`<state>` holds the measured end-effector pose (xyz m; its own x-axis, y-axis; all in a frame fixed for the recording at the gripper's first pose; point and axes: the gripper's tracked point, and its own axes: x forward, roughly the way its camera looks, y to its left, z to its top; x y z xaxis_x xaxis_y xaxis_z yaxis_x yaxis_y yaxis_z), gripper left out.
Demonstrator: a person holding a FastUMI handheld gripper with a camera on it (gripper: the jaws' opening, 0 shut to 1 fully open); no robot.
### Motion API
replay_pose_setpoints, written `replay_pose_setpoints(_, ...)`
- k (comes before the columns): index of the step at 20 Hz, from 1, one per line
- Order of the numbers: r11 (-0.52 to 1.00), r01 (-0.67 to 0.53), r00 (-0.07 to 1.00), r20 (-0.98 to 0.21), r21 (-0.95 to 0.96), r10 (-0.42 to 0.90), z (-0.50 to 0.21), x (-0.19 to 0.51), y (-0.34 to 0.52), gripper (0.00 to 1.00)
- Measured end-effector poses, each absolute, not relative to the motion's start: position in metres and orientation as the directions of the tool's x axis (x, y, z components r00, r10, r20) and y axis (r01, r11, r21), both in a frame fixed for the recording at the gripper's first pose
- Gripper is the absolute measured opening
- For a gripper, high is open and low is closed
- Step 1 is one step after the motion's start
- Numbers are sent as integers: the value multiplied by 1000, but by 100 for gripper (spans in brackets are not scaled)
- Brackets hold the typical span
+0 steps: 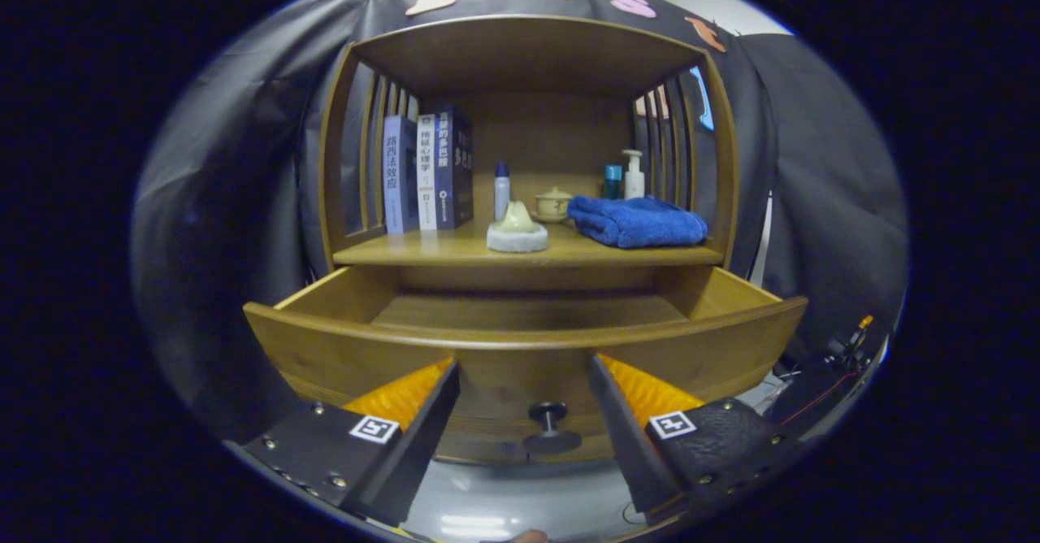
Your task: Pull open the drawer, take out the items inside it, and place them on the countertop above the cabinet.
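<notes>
Showing drawer pulled open, tool spread around knob

Home-style booth, wooden cabinet, books, folded towel

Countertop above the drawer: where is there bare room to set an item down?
Bare wood lies along the front edge of the countertop, between the books and the pale figurine. The right is crowded: the blue towel, lidded cup and bottles. The hand-held gripper hangs open astride the drawer knob.
</notes>
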<state>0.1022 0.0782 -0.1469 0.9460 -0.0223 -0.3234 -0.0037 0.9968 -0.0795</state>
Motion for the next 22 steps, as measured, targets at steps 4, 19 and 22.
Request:
replay_pose_setpoints(4, 997, 1, 944, -329, -72, -25, -154, 122, 77, 97)
replay_pose_setpoints(19, 1000, 6, 942, -336, 29, 4, -152, 120, 77, 97)
replay_pose_setpoints(22, 999, 7, 941, -339, 42, 8, -151, 120, 78, 97)
